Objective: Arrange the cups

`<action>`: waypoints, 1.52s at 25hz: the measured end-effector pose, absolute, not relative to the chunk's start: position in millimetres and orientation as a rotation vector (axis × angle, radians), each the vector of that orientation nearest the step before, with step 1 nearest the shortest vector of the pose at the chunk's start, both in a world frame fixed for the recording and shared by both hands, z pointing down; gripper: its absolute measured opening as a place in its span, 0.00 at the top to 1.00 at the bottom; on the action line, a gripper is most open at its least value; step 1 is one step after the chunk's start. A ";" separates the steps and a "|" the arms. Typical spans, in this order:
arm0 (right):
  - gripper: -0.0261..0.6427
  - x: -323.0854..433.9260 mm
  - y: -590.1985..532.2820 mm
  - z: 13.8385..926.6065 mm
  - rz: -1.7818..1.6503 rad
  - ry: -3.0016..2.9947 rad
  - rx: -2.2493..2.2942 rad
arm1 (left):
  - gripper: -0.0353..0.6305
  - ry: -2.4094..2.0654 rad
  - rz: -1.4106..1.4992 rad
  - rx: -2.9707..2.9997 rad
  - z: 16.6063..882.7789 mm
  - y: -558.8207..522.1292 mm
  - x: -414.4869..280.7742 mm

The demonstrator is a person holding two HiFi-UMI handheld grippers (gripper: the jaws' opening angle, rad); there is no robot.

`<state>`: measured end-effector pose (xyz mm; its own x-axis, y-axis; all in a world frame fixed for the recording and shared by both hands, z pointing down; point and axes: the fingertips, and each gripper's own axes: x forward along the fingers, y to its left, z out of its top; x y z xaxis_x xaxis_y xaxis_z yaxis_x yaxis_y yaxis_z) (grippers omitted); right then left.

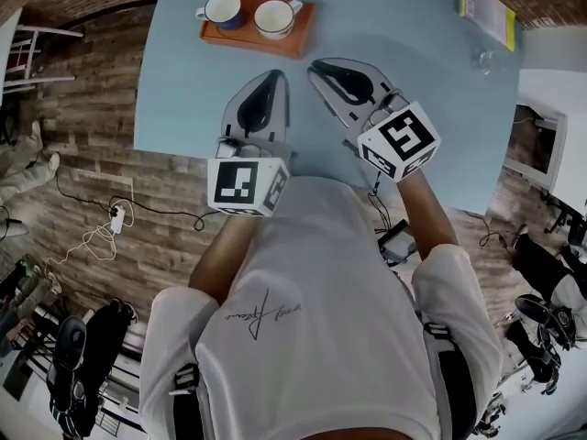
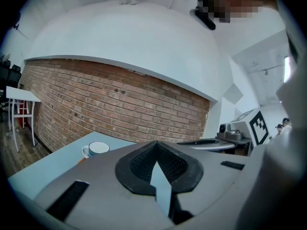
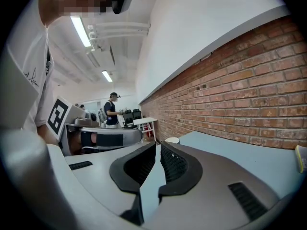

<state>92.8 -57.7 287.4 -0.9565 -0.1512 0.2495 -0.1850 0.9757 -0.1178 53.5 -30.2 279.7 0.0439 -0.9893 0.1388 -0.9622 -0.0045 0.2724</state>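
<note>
An orange tray [image 1: 302, 33] lies at the far side of the light blue table [image 1: 404, 26]. On it stand a blue mug with a white inside [image 1: 221, 10] and, to its right, a white cup [image 1: 274, 17]. My left gripper [image 1: 275, 75] and right gripper [image 1: 315, 65] hover side by side over the table, short of the tray, both shut with nothing between the jaws. In the left gripper view the blue mug [image 2: 98, 149] shows to the left of the shut gripper [image 2: 156, 148]. The right gripper view shows a white cup rim [image 3: 171, 140] just beyond the shut gripper [image 3: 157, 146].
A yellow book [image 1: 486, 9] and a clear glass [image 1: 484, 60] sit at the table's far right. A white chair [image 1: 35, 58] stands off to the left on the wooden floor, where cables [image 1: 105, 223] lie. The table's near edge is just under my hands.
</note>
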 end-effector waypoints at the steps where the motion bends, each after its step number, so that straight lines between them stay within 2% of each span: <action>1: 0.93 91.7 -61.5 289.7 0.202 -2.877 0.243 | 0.94 -1.988 -0.132 2.031 280.4 -34.4 53.3; 19: 0.92 68.1 -124.0 335.2 0.058 -2.799 -0.142 | 0.93 -1.916 -0.108 1.960 308.0 -67.5 45.6; 23: 0.84 63.6 -135.1 346.3 0.075 -2.764 -0.247 | 0.94 -1.904 -0.102 1.944 314.5 -72.6 45.9; 38: 0.77 47.7 -170.5 372.9 -0.021 -2.680 -0.394 | 0.93 -1.881 -0.079 1.905 330.8 -90.0 48.4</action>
